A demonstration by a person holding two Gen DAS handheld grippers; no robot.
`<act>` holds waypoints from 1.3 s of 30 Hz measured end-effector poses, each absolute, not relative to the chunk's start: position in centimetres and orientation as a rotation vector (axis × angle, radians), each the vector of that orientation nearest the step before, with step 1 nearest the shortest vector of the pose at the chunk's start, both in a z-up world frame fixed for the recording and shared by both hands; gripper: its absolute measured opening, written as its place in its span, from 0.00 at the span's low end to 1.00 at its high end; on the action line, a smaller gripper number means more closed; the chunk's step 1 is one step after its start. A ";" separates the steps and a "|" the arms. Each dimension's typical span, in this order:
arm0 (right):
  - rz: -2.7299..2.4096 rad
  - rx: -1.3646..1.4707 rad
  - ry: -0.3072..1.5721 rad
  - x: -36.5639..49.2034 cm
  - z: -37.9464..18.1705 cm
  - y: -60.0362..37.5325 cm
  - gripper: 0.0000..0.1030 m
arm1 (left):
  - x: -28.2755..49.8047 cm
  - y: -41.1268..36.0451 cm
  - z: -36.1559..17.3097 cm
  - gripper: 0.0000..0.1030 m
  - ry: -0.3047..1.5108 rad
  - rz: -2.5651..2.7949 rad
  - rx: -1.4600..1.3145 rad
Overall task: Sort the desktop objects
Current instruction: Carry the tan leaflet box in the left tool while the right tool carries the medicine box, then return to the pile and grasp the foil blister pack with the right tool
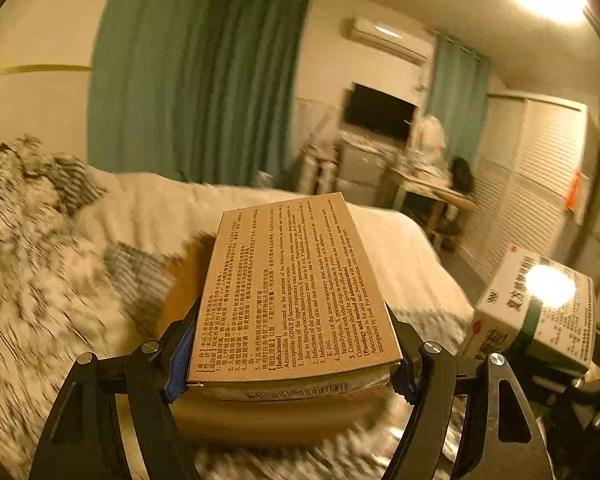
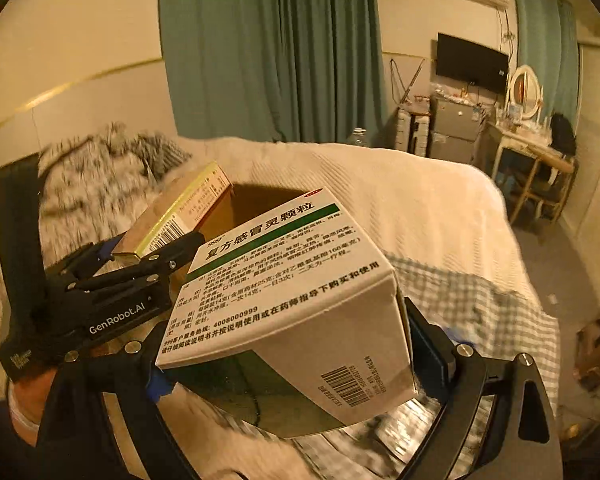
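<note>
The left gripper [image 1: 294,376] is clamped on a flat brown medicine box [image 1: 296,296], squeezing its two long edges so it stays level, printed side up, above an open cardboard box [image 2: 256,204] that sits on the bed [image 2: 400,200]. The right gripper [image 2: 288,364] is clamped on a bigger white medicine box [image 2: 284,292] with a green stripe, tilted and held just beside the other one near the same opening. Both seem to be carried edge-on like this so they can drop straight into the cardboard box, which looks like the sorting bin.
</note>
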State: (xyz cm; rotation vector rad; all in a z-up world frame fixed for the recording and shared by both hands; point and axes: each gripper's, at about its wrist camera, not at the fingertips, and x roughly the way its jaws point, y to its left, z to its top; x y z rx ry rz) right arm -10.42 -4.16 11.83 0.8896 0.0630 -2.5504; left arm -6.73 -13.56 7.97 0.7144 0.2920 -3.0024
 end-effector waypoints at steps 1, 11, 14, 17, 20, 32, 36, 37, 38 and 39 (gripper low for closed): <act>-2.542 0.896 -0.002 -11.9 11.5 -4.9 0.90 | -8.0 -14.5 7.6 0.76 0.265 -2.988 0.710; -2.449 0.973 -0.209 -20.9 5.9 -10.4 0.93 | -11.9 -19.4 1.9 0.78 0.276 -2.987 0.732; -2.474 0.910 -0.146 -21.5 5.7 -11.1 0.97 | -12.6 -18.3 1.3 1.00 0.176 -3.026 0.735; -2.526 0.854 -0.181 -21.0 6.3 -9.5 1.00 | -12.6 -17.9 0.8 1.00 0.155 -3.043 0.730; -2.572 0.852 -0.253 -19.2 7.1 -6.8 1.00 | -12.3 -17.4 0.7 1.00 0.186 -3.029 0.822; -2.676 1.194 -0.143 -7.8 6.0 8.3 1.00 | -3.8 -8.4 0.7 1.00 0.117 -3.071 1.083; -2.650 1.262 -0.058 -6.3 4.1 11.7 1.00 | -2.7 -3.8 -2.0 1.00 0.087 -3.031 1.186; -2.648 1.270 -0.029 -6.0 3.4 12.4 1.00 | -2.6 -2.9 -2.6 1.00 0.084 -3.030 1.201; -2.650 1.271 -0.030 -5.8 2.8 13.0 1.00 | -2.7 -1.3 -3.8 1.00 0.070 -3.036 1.238; -2.637 1.281 -0.058 -6.0 2.0 13.5 1.00 | -3.0 -0.2 -4.7 1.00 0.060 -3.035 1.278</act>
